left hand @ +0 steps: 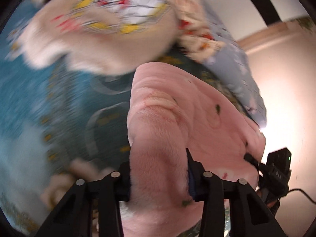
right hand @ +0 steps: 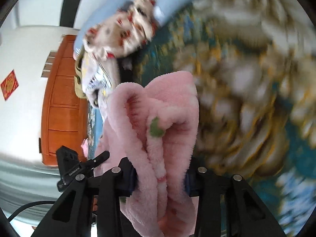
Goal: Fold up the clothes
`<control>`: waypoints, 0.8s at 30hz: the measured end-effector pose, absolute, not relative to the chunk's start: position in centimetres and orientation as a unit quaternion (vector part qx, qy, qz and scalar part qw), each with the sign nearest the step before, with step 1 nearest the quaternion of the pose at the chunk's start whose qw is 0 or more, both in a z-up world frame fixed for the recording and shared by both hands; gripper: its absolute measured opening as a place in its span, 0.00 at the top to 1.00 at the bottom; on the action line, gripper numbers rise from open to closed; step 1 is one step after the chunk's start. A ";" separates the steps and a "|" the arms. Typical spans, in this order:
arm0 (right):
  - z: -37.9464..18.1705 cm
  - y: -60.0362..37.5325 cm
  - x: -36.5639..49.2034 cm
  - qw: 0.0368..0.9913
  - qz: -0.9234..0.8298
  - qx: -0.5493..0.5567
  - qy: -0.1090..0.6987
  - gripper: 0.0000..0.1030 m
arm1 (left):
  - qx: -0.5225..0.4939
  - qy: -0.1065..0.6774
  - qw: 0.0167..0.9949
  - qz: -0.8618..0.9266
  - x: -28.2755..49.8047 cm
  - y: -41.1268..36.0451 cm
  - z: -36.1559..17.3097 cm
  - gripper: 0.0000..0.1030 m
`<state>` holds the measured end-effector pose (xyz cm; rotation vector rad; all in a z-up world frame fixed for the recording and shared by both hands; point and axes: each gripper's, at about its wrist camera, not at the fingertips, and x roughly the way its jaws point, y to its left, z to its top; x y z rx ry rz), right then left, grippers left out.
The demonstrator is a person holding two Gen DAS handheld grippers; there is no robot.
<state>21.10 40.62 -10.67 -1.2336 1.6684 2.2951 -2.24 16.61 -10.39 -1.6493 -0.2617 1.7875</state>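
Observation:
A pink fleece garment [left hand: 177, 122] with small green and red marks hangs between both grippers, lifted off the bed. My left gripper [left hand: 159, 175] is shut on a bunched fold of it. My right gripper [right hand: 161, 179] is shut on another thick fold of the same pink garment [right hand: 158, 118]. In the left wrist view the other gripper [left hand: 276, 169] shows at the garment's far right edge. In the right wrist view the other gripper [right hand: 79, 167] shows at the lower left. Both views are motion-blurred.
A teal bedspread [left hand: 49, 102] with yellow and white pattern lies below. A cream floral garment [left hand: 102, 23] and a light blue cloth [left hand: 233, 63] lie on it. An orange wooden door [right hand: 63, 102] and a white wall [right hand: 23, 59] stand at the left.

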 end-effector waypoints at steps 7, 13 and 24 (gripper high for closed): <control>-7.3 49.4 25.2 0.092 0.782 -0.353 0.505 0.63 | -0.623 -0.038 0.405 0.668 -1.8 29.1 -8.1 0.60; -5.8 56.3 30.2 0.158 0.791 -0.326 0.493 0.63 | -0.626 0.024 0.414 0.661 0.1 36.9 -8.6 0.60; -11.4 61.5 32.8 0.209 0.755 -0.355 0.511 0.63 | -0.641 0.066 0.404 0.649 2.0 37.7 -10.9 0.59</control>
